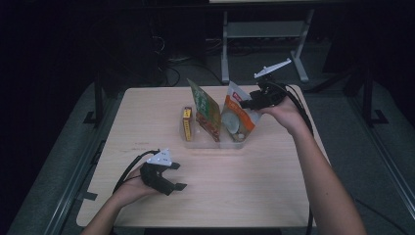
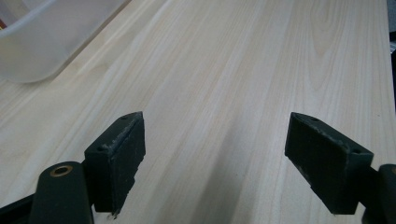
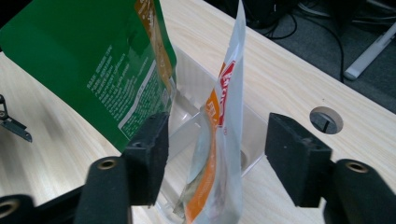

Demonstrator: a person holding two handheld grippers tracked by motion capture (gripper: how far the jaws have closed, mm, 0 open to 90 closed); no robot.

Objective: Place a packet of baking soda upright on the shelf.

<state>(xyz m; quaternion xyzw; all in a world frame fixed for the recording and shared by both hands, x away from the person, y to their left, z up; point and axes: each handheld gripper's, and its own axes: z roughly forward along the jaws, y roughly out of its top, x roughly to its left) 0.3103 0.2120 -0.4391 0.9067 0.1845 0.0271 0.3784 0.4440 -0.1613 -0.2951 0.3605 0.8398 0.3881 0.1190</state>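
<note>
Orange pouch (image 3: 219,154) stands in the clear bin (image 1: 208,143), between the spread right gripper (image 3: 217,156) jaws, unpinched. Best to draw that gripper back toward three o'clock without tipping it; the left gripper (image 2: 215,154) idles spread over the desk (image 2: 243,70).

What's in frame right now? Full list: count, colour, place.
table: 1, light wood, fills the middle of the high view
clear bin: 1, see-through plastic, centre of the table toward the far side
yellow box: 1, yellow, upright at the bin's left end
green pouch: 1, green with orange-brown print, upright in the bin, leaning
orange-and-white pouch: 1, orange, white and clear, upright at the bin's right end
metal stand: 1, grey, on the floor beyond the table
left gripper: 1, black, near edge of the table at left, jaws wide open over bare wood
right gripper: 1, black, pads either side of the orange-and-white pouch, not pressing it
</note>
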